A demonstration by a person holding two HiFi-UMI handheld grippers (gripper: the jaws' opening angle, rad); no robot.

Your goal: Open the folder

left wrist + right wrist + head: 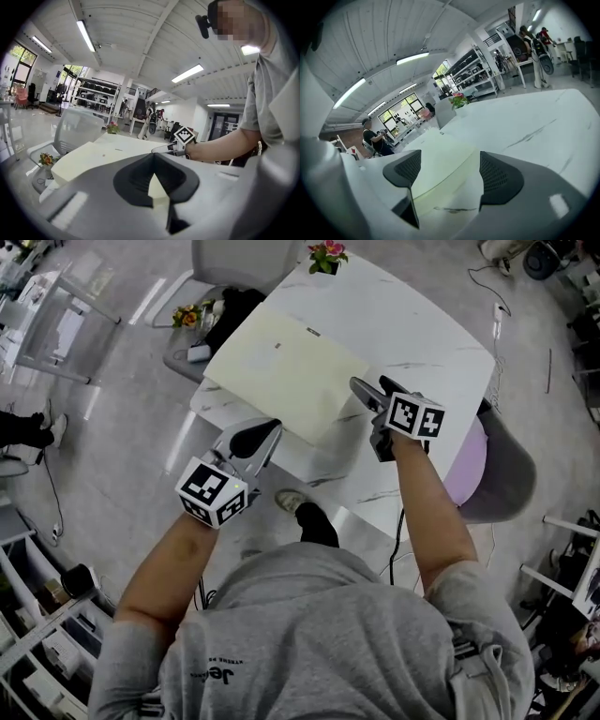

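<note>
The left gripper has its jaws drawn almost together at the near long edge of the folder. Its own view shows a pale yellow sliver of that edge wedged between the dark pads, so it looks nipped on the cover, though I can't be sure how firmly. The right gripper stands wide apart at the folder's 4 o'clock end, and only its own view shows the yellow corner lying between the pads. From overhead the folder lies flat and closed on the white marble table, long axis running from 10 o'clock to 4 o'clock. A potted flower sits at the table's 12 o'clock edge.
</note>
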